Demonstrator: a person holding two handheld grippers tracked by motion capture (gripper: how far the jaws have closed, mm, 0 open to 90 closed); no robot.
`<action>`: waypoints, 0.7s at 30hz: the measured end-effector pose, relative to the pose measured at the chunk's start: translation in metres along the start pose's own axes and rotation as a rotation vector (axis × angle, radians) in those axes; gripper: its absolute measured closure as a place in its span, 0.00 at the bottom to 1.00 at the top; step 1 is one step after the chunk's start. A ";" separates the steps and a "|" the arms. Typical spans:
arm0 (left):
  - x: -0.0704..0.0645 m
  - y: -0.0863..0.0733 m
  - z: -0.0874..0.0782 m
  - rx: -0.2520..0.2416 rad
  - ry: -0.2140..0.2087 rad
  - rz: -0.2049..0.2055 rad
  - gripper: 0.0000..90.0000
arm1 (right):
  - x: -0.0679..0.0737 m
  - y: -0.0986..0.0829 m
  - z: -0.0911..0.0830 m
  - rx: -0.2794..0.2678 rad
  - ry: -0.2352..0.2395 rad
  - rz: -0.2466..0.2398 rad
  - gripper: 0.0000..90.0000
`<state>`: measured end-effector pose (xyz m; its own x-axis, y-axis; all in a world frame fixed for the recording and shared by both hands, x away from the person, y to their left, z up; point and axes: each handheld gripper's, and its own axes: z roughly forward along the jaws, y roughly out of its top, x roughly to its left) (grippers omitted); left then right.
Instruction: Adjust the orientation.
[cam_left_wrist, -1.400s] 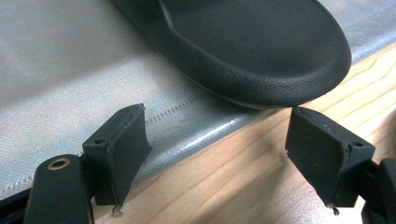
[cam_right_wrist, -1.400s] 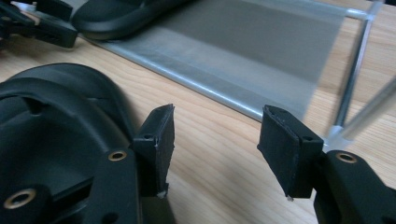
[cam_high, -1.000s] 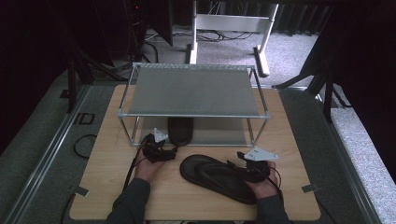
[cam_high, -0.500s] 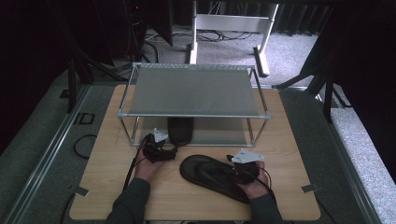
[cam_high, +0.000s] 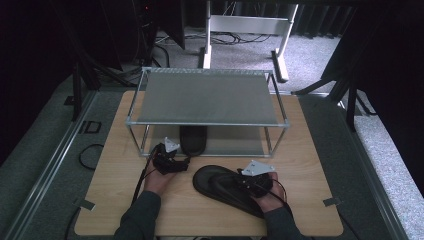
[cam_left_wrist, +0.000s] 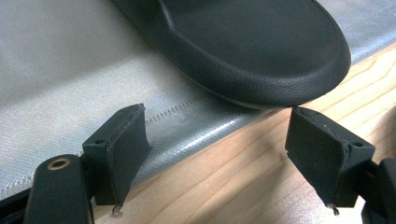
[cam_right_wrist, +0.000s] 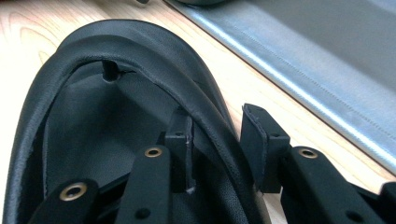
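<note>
Black rubber slipper (cam_high: 227, 189) with a curved strap lies on the light wooden surface (cam_high: 310, 165), in front of the metal-framed rack (cam_high: 210, 97) and slightly to my right. My right gripper (cam_high: 253, 183) sits over its middle. In the right gripper view my right fingers (cam_right_wrist: 180, 144) stand on either side of the slipper's strap (cam_right_wrist: 140, 56), one inside the strap and one outside, narrowed until they press or nearly press its rim; I cannot tell whether they grip it firmly.

My left gripper (cam_high: 169, 159) rests on the surface just before the rack's lower front edge. Its fingers (cam_left_wrist: 122, 149) are spread wide and hold nothing. Between them, in the left gripper view, I see the rounded end of a second black rubber slipper (cam_left_wrist: 252, 51), which lies on the grey fabric lower shelf (cam_left_wrist: 56, 84) of the rack with its end jutting a little over the shelf's front edge toward the wood. From the high view this second slipper (cam_high: 193, 138) sits under the grey top shelf, just beside my left gripper.
</note>
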<state>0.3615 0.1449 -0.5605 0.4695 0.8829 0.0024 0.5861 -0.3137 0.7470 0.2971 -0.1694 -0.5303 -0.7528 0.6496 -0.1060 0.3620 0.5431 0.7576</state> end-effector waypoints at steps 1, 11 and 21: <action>0.000 0.000 0.000 0.001 0.000 0.000 0.24 | 0.000 0.000 0.000 -0.002 -0.002 0.000 0.73; 0.000 0.000 0.000 0.001 0.001 0.003 0.24 | -0.011 -0.001 -0.009 -0.029 -0.059 0.051 0.77; 0.000 0.000 0.000 0.001 0.001 0.002 0.24 | -0.034 0.006 -0.008 -0.037 -0.198 0.178 0.87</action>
<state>0.3614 0.1448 -0.5605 0.4700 0.8827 0.0050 0.5856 -0.3161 0.7464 0.3201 -0.1922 -0.5167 -0.5555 0.8267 -0.0898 0.4561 0.3932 0.7983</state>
